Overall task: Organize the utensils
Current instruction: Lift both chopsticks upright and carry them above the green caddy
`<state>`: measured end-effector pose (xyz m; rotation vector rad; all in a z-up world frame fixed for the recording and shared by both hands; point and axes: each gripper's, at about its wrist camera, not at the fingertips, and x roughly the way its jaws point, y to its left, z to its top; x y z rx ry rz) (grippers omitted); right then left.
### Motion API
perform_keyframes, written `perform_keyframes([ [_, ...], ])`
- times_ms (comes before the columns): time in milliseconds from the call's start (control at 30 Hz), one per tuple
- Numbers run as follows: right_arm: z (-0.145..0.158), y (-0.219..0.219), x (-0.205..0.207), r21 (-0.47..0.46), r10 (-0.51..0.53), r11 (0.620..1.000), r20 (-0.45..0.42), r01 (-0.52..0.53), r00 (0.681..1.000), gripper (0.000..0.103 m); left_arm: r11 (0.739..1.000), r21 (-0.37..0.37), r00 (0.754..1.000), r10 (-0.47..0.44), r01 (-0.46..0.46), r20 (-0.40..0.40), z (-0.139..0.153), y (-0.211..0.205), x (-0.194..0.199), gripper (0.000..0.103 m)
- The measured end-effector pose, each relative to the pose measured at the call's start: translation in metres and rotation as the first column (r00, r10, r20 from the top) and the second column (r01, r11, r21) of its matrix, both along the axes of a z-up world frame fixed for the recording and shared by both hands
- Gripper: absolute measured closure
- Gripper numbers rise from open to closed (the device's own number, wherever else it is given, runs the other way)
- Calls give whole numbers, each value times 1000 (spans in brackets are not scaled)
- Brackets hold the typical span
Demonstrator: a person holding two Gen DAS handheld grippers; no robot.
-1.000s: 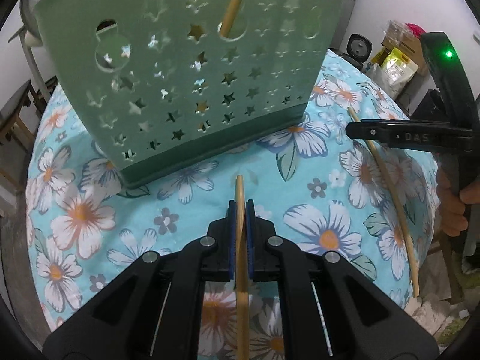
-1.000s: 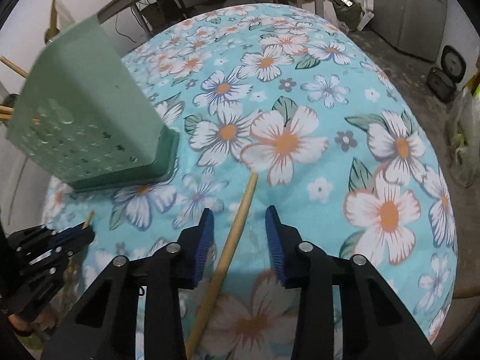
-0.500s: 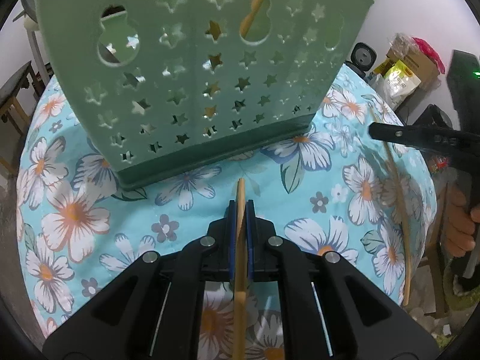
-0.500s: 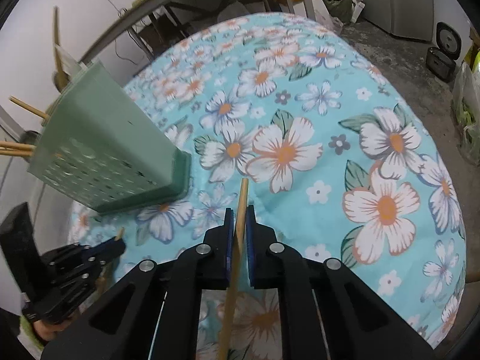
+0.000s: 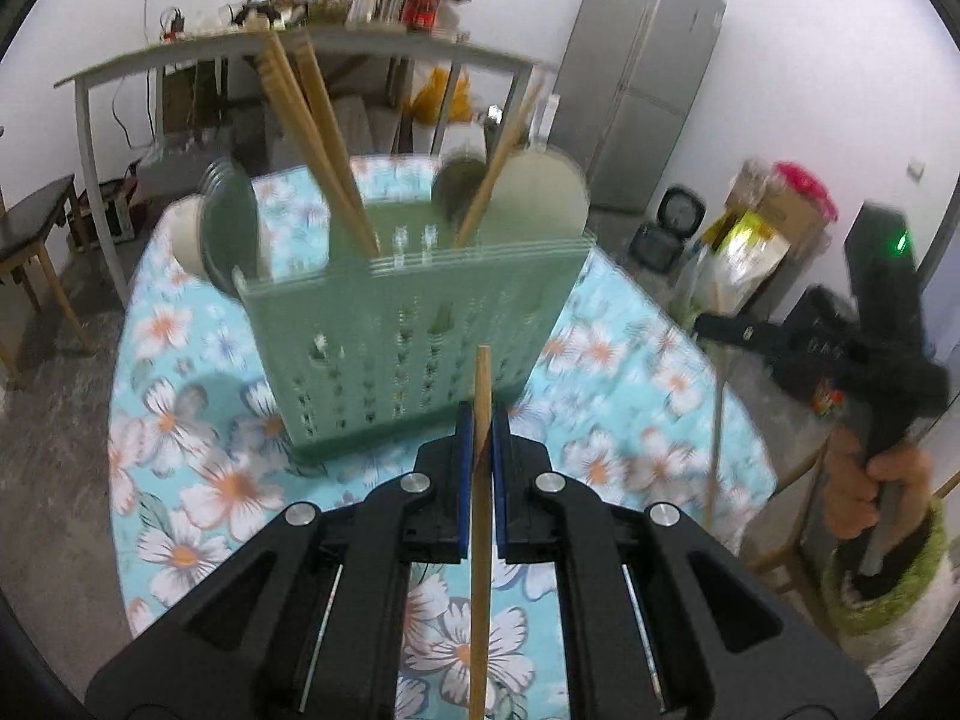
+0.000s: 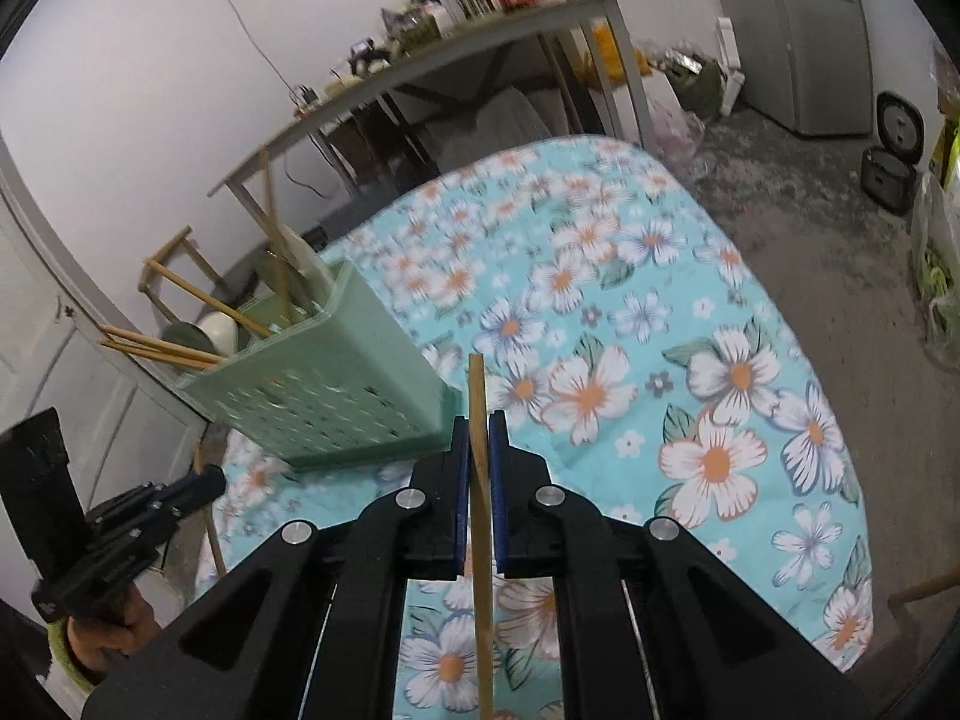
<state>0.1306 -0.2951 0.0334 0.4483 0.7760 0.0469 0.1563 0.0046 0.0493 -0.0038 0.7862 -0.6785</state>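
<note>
A green perforated utensil basket (image 5: 408, 330) stands on the floral tablecloth (image 5: 180, 420) and holds several wooden chopsticks (image 5: 312, 138) and ladles. My left gripper (image 5: 479, 420) is shut on a wooden chopstick (image 5: 480, 528), lifted above the table just in front of the basket. My right gripper (image 6: 478, 426) is shut on another wooden chopstick (image 6: 480, 540), raised to the right of the basket (image 6: 336, 384). The right gripper also shows in the left wrist view (image 5: 708, 324) with its chopstick (image 5: 717, 432) hanging down. The left gripper shows in the right wrist view (image 6: 204, 480).
A grey shelf (image 6: 432, 66) with bottles and jars stands behind the table. A grey refrigerator (image 5: 642, 84) is at the back right. A rice cooker (image 6: 894, 126) and bags sit on the floor. A wooden stool (image 5: 30, 240) stands at the left.
Both grippers have lifted their chopsticks up off the cloth and now look down onto the basket's top. A second ago the right gripper was open around its chopstick, then it shut.
</note>
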Motion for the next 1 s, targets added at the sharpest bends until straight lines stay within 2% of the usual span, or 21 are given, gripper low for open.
perform_keyframes([
  [267,26,5,-14,-3,18,1000,70,-18,997,96,993,-114,995,14,-2,102,56,18,-11,98],
  [667,33,2,-21,6,20,1000,100,-21,995,96,970,-232,974,-17,71,227,123,15,-18,98],
  [800,31,0,-20,13,24,1000,97,-25,995,96,961,-262,954,-3,85,301,154,16,-18,98],
  [1000,29,-2,-16,20,26,999,86,-27,996,96,955,-286,903,52,80,425,198,20,-17,98],
])
